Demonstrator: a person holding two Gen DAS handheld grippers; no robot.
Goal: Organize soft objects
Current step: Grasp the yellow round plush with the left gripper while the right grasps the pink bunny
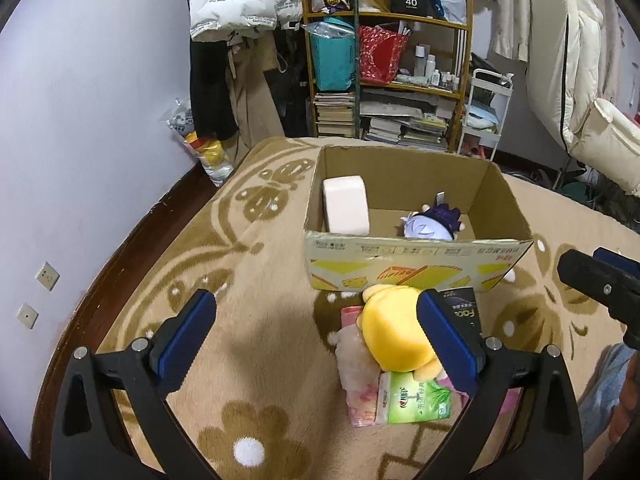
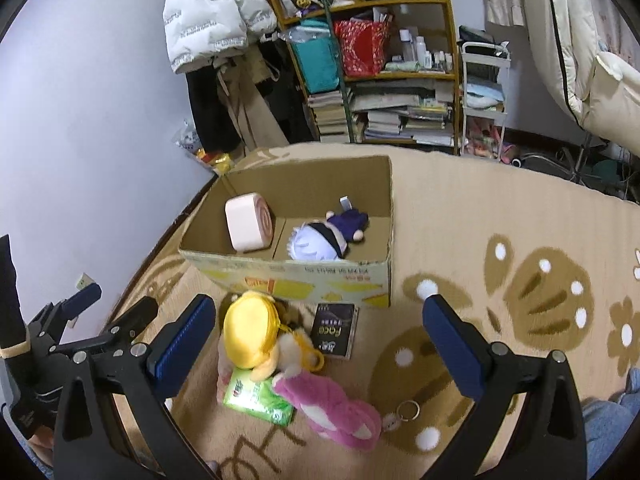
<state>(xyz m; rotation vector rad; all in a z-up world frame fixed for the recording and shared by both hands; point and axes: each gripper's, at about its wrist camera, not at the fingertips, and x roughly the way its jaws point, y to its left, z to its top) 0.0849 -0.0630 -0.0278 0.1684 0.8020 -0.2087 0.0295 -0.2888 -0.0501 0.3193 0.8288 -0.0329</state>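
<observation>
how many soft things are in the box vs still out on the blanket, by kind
Plush toys: 3, doll in the box, yellow plush and pink plush outside
Foam roll: 1, pink roll in the box
Tissue packs: 2, green pack and black pack outside
Total: 6

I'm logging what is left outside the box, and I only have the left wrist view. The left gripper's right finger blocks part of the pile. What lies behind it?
Observer: A pink plush toy, lying flat and touching the green tissue pack.
Operator: Anything else loose near it?
Observer: A keyring with a small pale charm lies just beside the pink plush toy's near end.
Operator: Is the right gripper holding anything?
Observer: No. The right gripper is open and holds nothing.
</observation>
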